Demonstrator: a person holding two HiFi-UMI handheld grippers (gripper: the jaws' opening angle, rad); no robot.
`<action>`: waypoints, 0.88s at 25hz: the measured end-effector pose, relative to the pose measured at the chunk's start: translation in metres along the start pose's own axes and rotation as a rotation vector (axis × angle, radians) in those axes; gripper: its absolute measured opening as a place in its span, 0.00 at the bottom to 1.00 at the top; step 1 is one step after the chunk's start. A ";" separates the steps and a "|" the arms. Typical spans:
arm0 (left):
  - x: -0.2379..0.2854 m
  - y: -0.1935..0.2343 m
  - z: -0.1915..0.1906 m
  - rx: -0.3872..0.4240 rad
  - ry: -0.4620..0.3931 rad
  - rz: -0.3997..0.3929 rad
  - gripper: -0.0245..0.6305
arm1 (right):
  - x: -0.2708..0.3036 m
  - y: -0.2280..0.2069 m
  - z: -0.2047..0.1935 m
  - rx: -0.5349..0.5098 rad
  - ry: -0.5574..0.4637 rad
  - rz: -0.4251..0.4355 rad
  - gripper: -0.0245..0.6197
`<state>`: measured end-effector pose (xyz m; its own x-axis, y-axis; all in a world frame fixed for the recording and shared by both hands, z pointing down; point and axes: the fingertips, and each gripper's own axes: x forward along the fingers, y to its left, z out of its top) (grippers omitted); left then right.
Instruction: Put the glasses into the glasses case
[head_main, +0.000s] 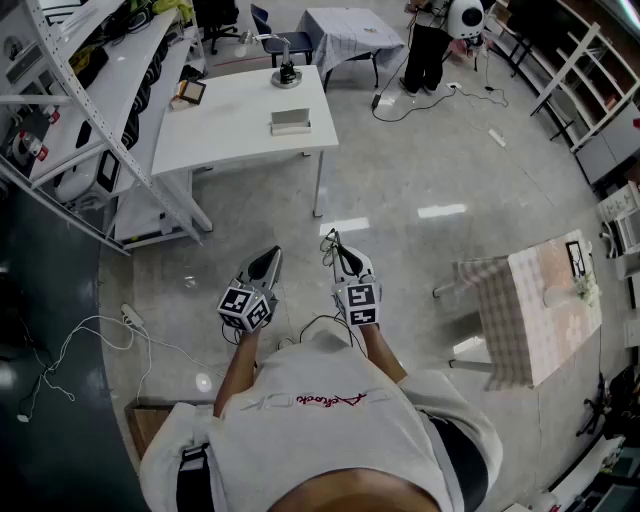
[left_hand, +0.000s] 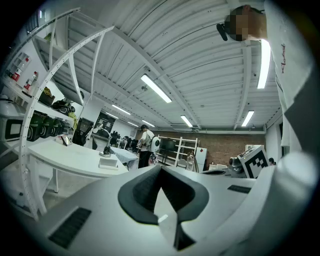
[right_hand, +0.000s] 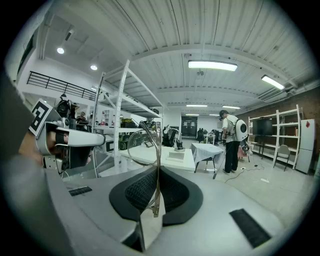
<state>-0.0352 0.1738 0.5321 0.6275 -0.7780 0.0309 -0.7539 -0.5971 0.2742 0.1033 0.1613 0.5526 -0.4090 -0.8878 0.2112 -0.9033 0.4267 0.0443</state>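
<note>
Right hand-held gripper (right_hand: 159, 172) — ribbed black pads clamped on thin wire-rimmed glasses (right_hand: 158, 150), round lens; left hand-held gripper (left_hand: 161, 170) closed, empty.

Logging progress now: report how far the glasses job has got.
Done: the glasses are picked up, pinched between the fingers of the right gripper. In hand: they are held above the floor, short of the white table. Left: reach what looks like the case on that table and put them in. The left gripper is shut, empty.
</note>
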 end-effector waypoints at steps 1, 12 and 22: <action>0.001 -0.001 0.000 0.003 0.000 -0.004 0.07 | 0.000 0.000 -0.001 0.000 0.001 0.000 0.06; 0.015 -0.013 -0.002 0.007 0.014 -0.019 0.07 | -0.003 -0.010 -0.008 0.014 -0.009 0.021 0.06; 0.035 -0.035 -0.012 0.014 0.022 -0.016 0.07 | -0.012 -0.031 -0.012 0.020 -0.015 0.038 0.06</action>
<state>0.0153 0.1701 0.5351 0.6433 -0.7641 0.0478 -0.7464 -0.6120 0.2612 0.1378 0.1608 0.5600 -0.4447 -0.8735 0.1981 -0.8895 0.4566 0.0167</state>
